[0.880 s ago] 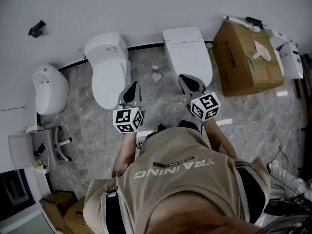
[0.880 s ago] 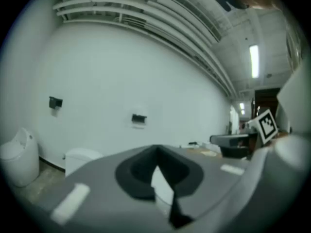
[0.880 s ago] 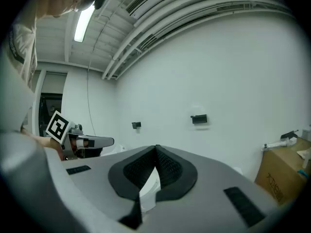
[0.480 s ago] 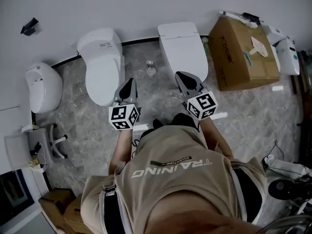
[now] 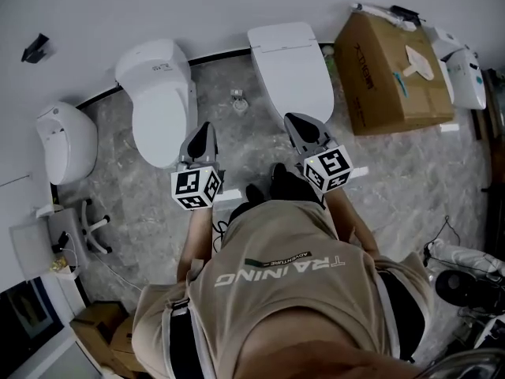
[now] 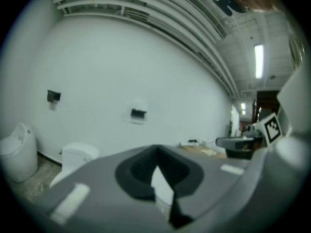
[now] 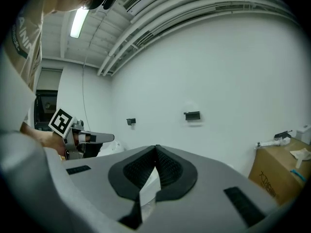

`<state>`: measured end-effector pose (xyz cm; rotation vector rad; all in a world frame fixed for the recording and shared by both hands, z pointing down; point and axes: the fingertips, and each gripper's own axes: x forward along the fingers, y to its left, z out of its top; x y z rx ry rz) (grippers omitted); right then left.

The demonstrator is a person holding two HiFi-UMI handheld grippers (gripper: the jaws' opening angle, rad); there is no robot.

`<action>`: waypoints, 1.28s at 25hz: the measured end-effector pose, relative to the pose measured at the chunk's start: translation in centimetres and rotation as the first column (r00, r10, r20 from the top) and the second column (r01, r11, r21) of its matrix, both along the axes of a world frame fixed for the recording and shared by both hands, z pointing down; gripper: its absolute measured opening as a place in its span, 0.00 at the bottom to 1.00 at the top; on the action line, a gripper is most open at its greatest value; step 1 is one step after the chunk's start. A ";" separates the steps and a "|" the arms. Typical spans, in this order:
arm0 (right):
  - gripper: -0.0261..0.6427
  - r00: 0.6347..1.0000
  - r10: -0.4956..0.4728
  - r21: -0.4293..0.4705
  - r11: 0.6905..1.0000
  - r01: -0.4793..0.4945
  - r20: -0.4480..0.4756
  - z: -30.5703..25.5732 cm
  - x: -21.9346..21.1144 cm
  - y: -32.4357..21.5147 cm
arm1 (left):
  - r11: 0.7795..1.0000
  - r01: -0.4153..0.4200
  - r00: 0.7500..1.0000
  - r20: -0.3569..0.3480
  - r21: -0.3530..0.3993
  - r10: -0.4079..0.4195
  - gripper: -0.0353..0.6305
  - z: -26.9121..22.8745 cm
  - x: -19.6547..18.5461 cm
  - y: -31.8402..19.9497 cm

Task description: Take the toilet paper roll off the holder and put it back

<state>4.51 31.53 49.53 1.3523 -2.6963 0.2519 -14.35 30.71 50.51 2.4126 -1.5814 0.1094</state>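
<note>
Even, cool, rather dim indoor light.
Ceiling strip light (image 7: 77, 22) blows out white; both gripper views bend strongly fisheye with black vignetted corners and soft foreground; head view sharp, shadows faint.

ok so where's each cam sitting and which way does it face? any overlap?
Head view: on the person's head, looking steeply down at toilets, cardboard box and floor; shows torso, left gripper, right gripper.
Left gripper view: on the left gripper, along its shut jaws towards the white wall; right gripper at right.
Right gripper view: on the right gripper, along its shut jaws towards that wall; shirt and left gripper at left.
Shared: both gripper views see the black wall brackets; head and right gripper views see the cardboard box.
</note>
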 end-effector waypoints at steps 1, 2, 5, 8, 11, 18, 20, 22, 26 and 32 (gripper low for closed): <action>0.06 1.000 -0.001 -0.009 1.000 0.001 0.003 0.3 0.4 -0.3 | 1.000 0.001 1.000 0.002 -0.009 -0.001 0.06 0.2 0.3 -0.3; 0.06 1.000 -0.003 -0.013 1.000 0.003 0.007 0.4 0.9 -0.9 | 1.000 0.003 1.000 0.006 -0.016 -0.003 0.06 0.4 0.7 -0.9; 0.06 0.999 -0.018 -0.017 1.000 0.018 0.028 0.6 2.1 -3.1 | 0.999 0.013 1.000 0.023 -0.035 -0.012 0.06 0.4 2.1 -2.8; 0.06 0.997 -0.046 -0.023 0.999 0.047 0.059 0.8 2.7 -5.4 | 1.000 0.001 0.999 0.042 -0.024 0.000 0.06 -1.0 3.9 -4.6; 0.06 0.992 -0.088 -0.031 0.995 0.091 0.093 1.4 2.6 -7.2 | 1.000 0.014 0.999 0.052 -0.008 -0.014 0.06 -2.2 4.8 -5.8; 0.06 0.976 -0.176 0.001 0.984 0.177 0.129 1.4 1.4 -10.7 | 0.994 0.106 0.992 0.065 -0.021 -0.104 0.06 -1.6 4.0 -7.5; 0.06 0.973 -0.197 -0.005 0.980 0.199 0.123 1.4 1.2 -11.2 | 0.993 0.116 0.991 0.065 -0.027 -0.114 0.06 -1.4 4.0 -7.9; 0.06 0.970 -0.213 -0.015 0.976 0.216 0.117 1.7 1.0 -11.8 | 0.992 0.125 0.990 0.062 -0.029 -0.123 0.06 -1.3 3.8 -8.5; 0.06 0.975 -0.198 -0.033 0.979 0.202 0.106 2.1 0.6 -13.9 | 0.992 0.117 0.992 0.042 -0.037 -0.116 0.06 -1.0 3.3 -10.5; 0.06 0.980 -0.178 -0.042 0.982 0.182 0.092 1.7 -1.6 -17.8 | 0.994 0.104 0.994 0.014 -0.034 -0.104 0.06 -0.3 0.6 -15.3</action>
